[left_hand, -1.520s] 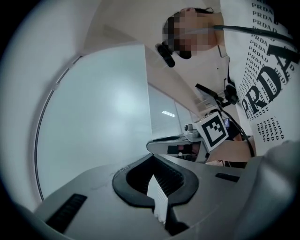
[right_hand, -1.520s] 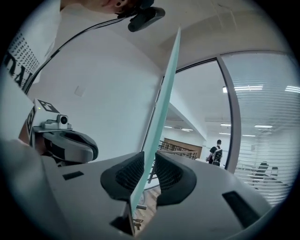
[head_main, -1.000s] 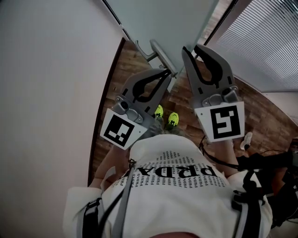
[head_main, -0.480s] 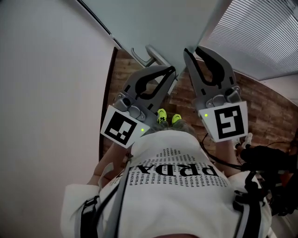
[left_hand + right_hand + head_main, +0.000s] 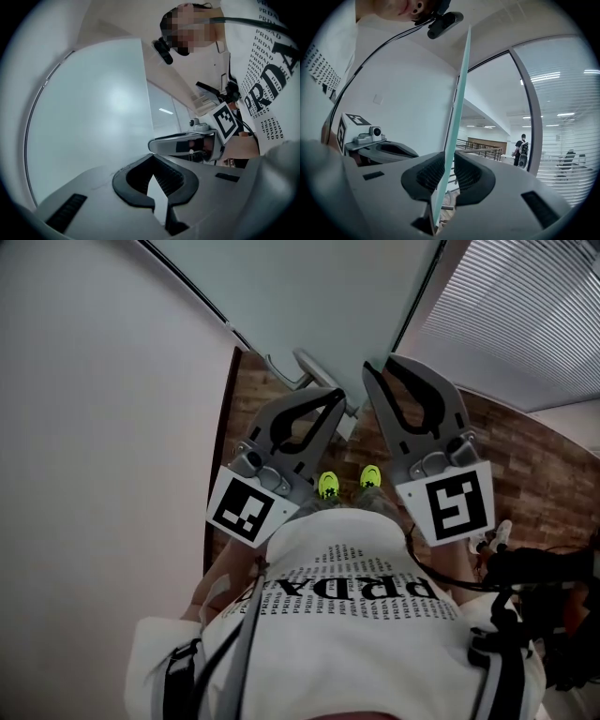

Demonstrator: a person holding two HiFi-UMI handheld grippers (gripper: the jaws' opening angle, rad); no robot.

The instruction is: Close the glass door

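Left gripper (image 5: 335, 396) pinched; right gripper (image 5: 378, 366) clamped

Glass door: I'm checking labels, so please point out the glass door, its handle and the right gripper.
glass door (image 5: 456, 112), right gripper view, on its greenish edge.
door handle (image 5: 311, 369), head view, on the lever.
right gripper (image 5: 449, 161), right gripper view, between its claw pads.

The right gripper (image 5: 449, 164) has its jaws closed on the greenish edge of the glass door (image 5: 461, 84), which rises between the ribbed pads (image 5: 429, 176) toward the ceiling. To the left, the left gripper (image 5: 389, 150) sits against a white wall. Far right, past a dark frame post (image 5: 533, 112), a person (image 5: 521, 149) stands near a railing (image 5: 480, 150), with slatted blinds (image 5: 567, 122) alongside.
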